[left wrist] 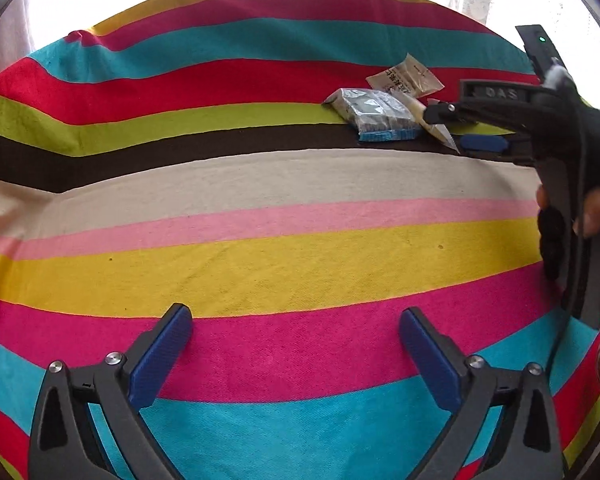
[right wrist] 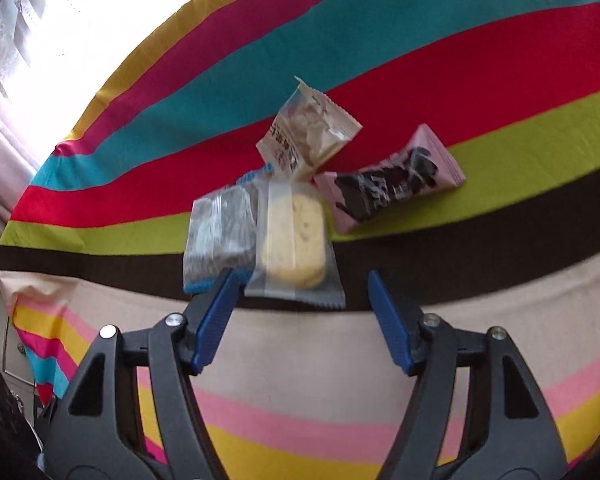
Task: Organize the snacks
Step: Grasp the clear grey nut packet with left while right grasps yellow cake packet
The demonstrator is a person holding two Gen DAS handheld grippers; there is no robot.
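Both hand-held grippers stand with their blue-padded fingers spread wide and nothing between them. The right gripper (right wrist: 304, 320) reaches low and nearly level over the striped multicoloured tablecloth (right wrist: 500, 60), held in a hand wearing a black fingerless glove (left wrist: 592, 184), with bare fingertips curled round the handle. Its left pad (right wrist: 216, 320) sits at the near edge of a cluster of snack packets. Just ahead of that pad lies a clear packet with blue crimped ends holding a dark biscuit (right wrist: 220, 236); whether the pad touches it cannot be told. Overlapping this packet on its right is a clear wrapper with a pale yellow round cookie (right wrist: 294, 244), lying straight ahead between the fingers' lines. Farther ahead, a translucent white packet with dark print (right wrist: 308, 128) rests tilted against the cookie wrapper's far end. Ahead and to the right lies a pink packet with black lettering (right wrist: 392, 184), beside the cookie wrapper.

The left gripper (left wrist: 296, 352) hangs over bare cloth, well apart from the snacks, which lie far ahead to its right.
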